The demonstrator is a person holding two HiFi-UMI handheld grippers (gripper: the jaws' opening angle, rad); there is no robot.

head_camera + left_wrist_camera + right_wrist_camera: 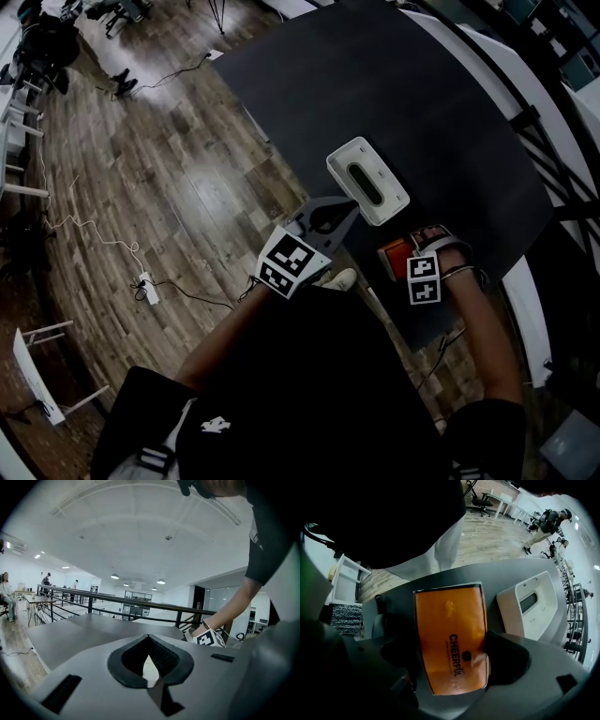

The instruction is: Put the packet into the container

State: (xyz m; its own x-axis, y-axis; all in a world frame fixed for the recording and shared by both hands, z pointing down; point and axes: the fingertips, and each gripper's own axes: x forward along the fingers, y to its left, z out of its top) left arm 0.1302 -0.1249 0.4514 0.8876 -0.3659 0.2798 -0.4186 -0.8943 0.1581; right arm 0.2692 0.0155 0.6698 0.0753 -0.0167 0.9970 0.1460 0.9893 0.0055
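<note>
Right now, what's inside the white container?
The white container shows only a dark oblong opening in its top; no item shows in it. Its shadowed depths are unseen. The orange packet lies outside, between the jaws of the right gripper.

A dark table (375,84) stands on wood-plank floor (169,178), where a white power strip (147,289) lies with its cable.

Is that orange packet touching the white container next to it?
Apart. The right gripper view shows a strip of dark table between the orange packet and the white container.
</note>
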